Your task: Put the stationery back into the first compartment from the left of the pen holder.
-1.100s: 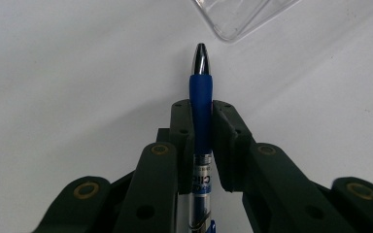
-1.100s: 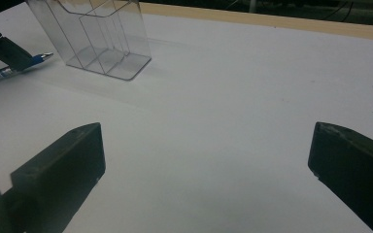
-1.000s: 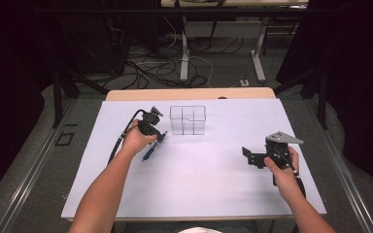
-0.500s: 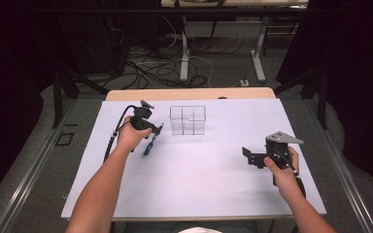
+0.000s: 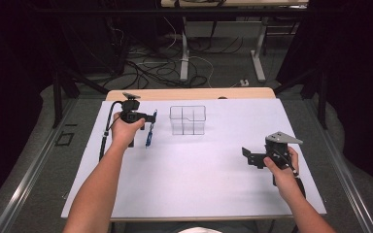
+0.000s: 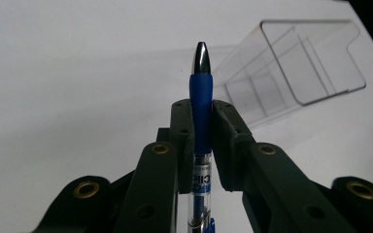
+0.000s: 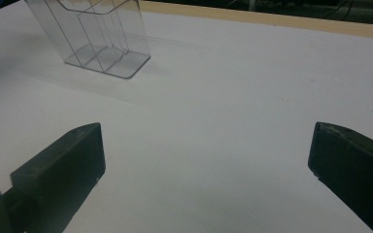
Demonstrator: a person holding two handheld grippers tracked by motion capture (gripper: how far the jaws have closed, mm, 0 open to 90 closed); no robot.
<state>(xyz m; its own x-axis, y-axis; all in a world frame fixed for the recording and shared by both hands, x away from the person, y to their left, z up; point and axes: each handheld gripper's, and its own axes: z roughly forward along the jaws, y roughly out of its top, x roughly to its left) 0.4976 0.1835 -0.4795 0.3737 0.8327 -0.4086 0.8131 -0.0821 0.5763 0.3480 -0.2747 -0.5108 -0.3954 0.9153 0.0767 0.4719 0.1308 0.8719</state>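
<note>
Gripping the pen [image 6: 201, 104] at its blue rubber sleeve, our left gripper [image 6: 201, 128] holds it clenched above the table [image 5: 199, 179] beside the clear holder [image 5: 188, 120]; light, stiff, smooth-barrelled, we judge. Right gripper [image 7: 206, 155] stands released.

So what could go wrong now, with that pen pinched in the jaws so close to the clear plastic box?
1. The left gripper pinches the blue pen only at its rubber grip, with most of the barrel hanging beyond the jaws. It might pivot or slip while carried.
2. The clear holder looks light and stands loose on the white table. A nudge from the pen tip could tip or slide it.
3. Its compartments look narrow, so a tilted pen may catch on a divider.
</note>
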